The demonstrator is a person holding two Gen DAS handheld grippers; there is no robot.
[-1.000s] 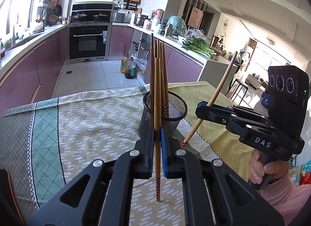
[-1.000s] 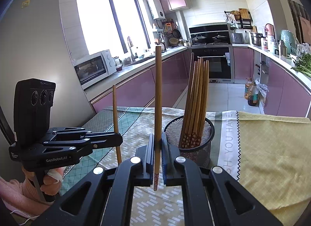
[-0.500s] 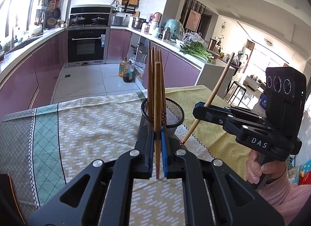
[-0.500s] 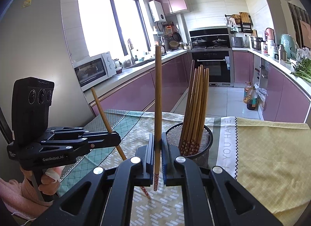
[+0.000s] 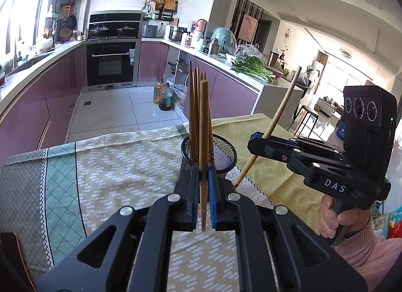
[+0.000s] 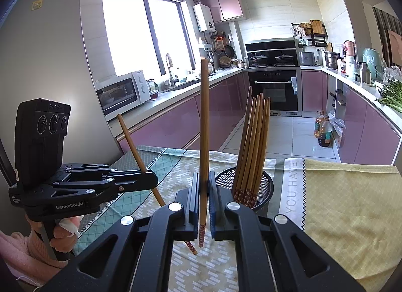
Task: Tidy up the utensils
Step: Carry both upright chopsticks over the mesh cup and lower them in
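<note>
A black mesh holder (image 5: 223, 150) with several wooden chopsticks (image 5: 194, 106) stands on the patterned tablecloth; it also shows in the right wrist view (image 6: 263, 186). My left gripper (image 5: 204, 186) is shut on one upright chopstick (image 5: 204, 126), just in front of the holder. My right gripper (image 6: 204, 196) is shut on another chopstick (image 6: 204, 126), held left of the holder. In the left wrist view the right gripper (image 5: 253, 138) holds its chopstick (image 5: 281, 111) tilted, to the right of the holder. In the right wrist view the left gripper (image 6: 150, 179) holds its chopstick (image 6: 135, 148) tilted.
The table carries a green and yellow cloth (image 5: 113, 166) with a yellow mat (image 6: 351, 206) on the right. Purple kitchen cabinets (image 5: 37, 106), an oven (image 5: 110, 65) and oil bottles (image 5: 162, 96) on the floor lie beyond the table's far edge.
Both grippers have risen with their chopsticks. The left chopstick's tip, down near the cloth before, now hangs higher, and it leans more as seen from the right wrist.
</note>
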